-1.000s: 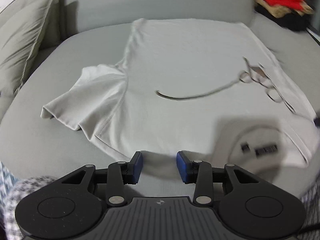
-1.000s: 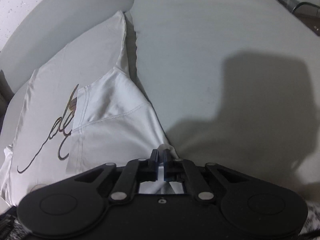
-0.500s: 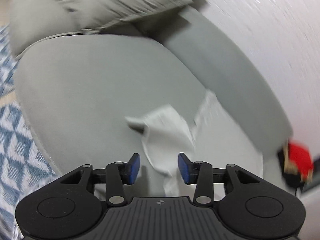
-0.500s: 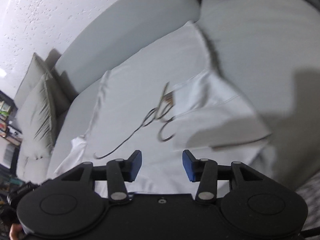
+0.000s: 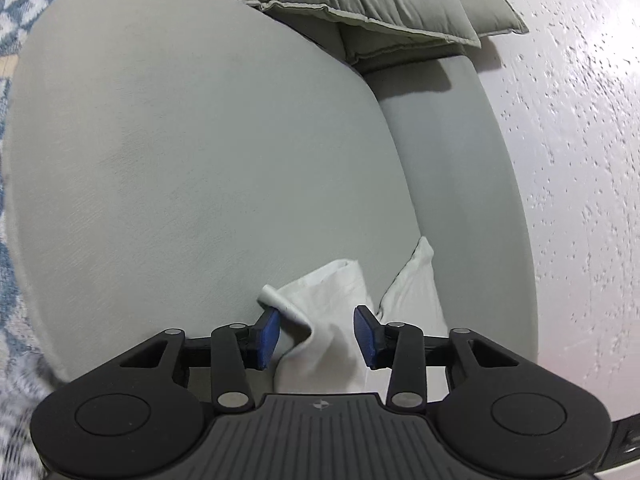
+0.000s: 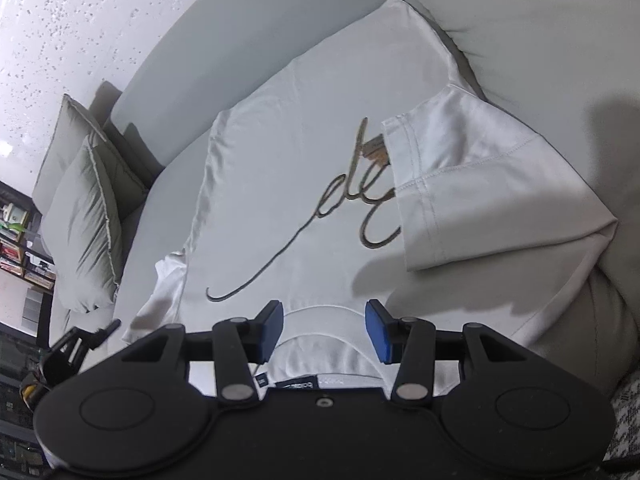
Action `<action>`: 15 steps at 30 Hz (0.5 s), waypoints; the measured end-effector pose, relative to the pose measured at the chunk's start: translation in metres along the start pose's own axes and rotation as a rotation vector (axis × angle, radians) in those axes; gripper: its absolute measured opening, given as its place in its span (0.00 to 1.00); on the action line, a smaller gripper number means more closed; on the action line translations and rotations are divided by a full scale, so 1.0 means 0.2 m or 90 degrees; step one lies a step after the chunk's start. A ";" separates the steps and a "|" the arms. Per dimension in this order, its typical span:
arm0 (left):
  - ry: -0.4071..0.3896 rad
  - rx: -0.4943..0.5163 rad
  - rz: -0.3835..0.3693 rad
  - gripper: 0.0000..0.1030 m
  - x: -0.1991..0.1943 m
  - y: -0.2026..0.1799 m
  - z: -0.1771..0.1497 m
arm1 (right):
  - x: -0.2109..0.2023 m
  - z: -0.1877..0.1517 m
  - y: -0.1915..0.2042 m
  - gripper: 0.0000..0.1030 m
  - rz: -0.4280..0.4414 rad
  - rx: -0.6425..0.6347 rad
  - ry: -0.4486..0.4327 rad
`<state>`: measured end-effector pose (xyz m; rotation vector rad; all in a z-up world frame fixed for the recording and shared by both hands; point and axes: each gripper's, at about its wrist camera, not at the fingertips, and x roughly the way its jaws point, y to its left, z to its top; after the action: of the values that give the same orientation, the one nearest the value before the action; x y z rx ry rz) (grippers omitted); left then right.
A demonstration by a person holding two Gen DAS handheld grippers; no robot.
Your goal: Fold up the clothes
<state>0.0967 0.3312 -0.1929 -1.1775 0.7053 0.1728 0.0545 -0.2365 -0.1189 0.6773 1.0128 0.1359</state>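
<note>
Grey cushions [image 5: 360, 4] are leaning at the sofa's [image 5: 208, 152] far end, beside a speckled white wall [image 5: 572, 160]. Both tools are standing apart, gripping nothing: the left tool [image 5: 316, 334], jaws just closing, over the white T-shirt's [image 6: 320, 184] sleeve [image 5: 324, 300], the right tool [image 6: 325, 330] over its collar [image 6: 324, 314].

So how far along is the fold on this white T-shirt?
Early. Done: one sleeve lies folded over the white T-shirt, covering the end of the script print. In hand: the left gripper, jaws apart, is at the other sleeve, not yet gripped; the right gripper is open over the collar. Left: that sleeve and the body folds.
</note>
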 end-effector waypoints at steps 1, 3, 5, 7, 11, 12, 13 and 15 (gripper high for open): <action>0.006 -0.006 0.004 0.29 0.02 0.00 0.01 | 0.01 0.00 -0.01 0.43 -0.003 0.004 0.001; 0.015 -0.019 0.026 0.20 0.05 0.01 0.03 | 0.02 0.00 -0.02 0.43 -0.009 0.014 0.004; 0.022 -0.027 0.045 0.07 0.08 0.01 0.03 | 0.02 -0.01 -0.04 0.44 -0.009 0.020 0.004; 0.011 -0.016 0.059 0.00 0.07 -0.01 0.04 | 0.02 -0.01 -0.04 0.44 -0.009 0.020 0.004; -0.035 0.088 0.075 0.00 0.01 -0.12 0.01 | 0.01 -0.02 -0.05 0.44 -0.006 0.020 0.005; -0.048 0.138 0.077 0.00 -0.01 -0.18 -0.01 | 0.01 -0.02 -0.05 0.44 -0.006 0.020 0.005; -0.061 0.192 0.079 0.00 -0.03 -0.25 -0.04 | 0.01 -0.02 -0.06 0.44 -0.005 0.020 0.005; -0.096 0.342 0.081 0.00 -0.05 -0.43 -0.14 | 0.01 -0.02 -0.06 0.44 -0.003 0.022 0.004</action>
<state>0.1174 0.2743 -0.1257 -0.6002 0.6419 0.1634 0.0488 -0.2438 -0.1290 0.7072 1.0243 0.1170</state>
